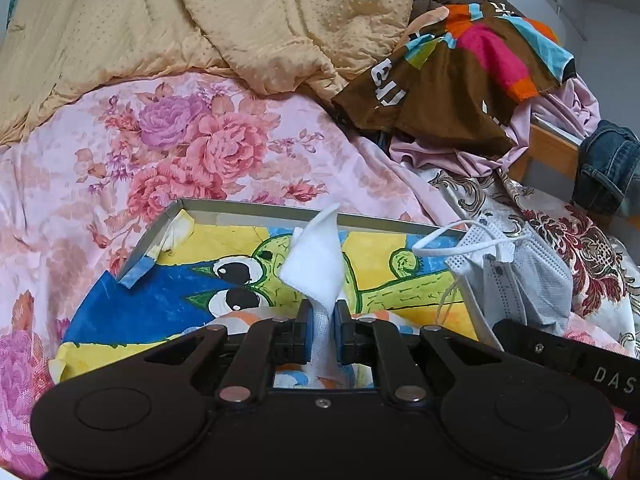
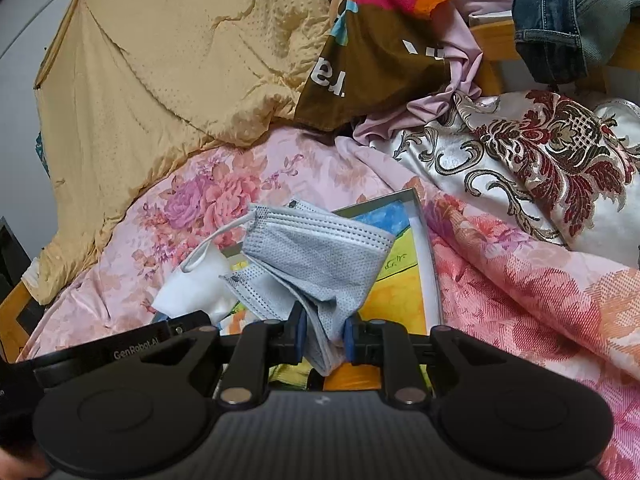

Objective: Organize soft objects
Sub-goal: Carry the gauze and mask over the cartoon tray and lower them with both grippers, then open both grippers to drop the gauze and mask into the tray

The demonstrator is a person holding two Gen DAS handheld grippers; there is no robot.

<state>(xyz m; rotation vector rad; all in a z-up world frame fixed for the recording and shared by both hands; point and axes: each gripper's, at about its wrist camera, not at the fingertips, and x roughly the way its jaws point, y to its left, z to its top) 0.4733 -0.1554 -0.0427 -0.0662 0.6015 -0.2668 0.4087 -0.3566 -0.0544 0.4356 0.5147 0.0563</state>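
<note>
Over painted tray (image 1: 208,210), tools (image 1: 323,320) (image 2: 325,332) gripping masks (image 1: 316,260) (image 2: 316,252)

Your left gripper (image 1: 323,322) points forward and somewhat downward, its blue-padded jaws pinched nearly together on a white mask (image 1: 316,264) that stands up toward 12 o'clock. Your right gripper (image 2: 325,334) tilts down likewise, jaws clamped on a grey face mask (image 2: 320,256) fanning out toward 11 o'clock. In the left wrist view, the right gripper's body sits at 4 o'clock, close alongside.
</note>
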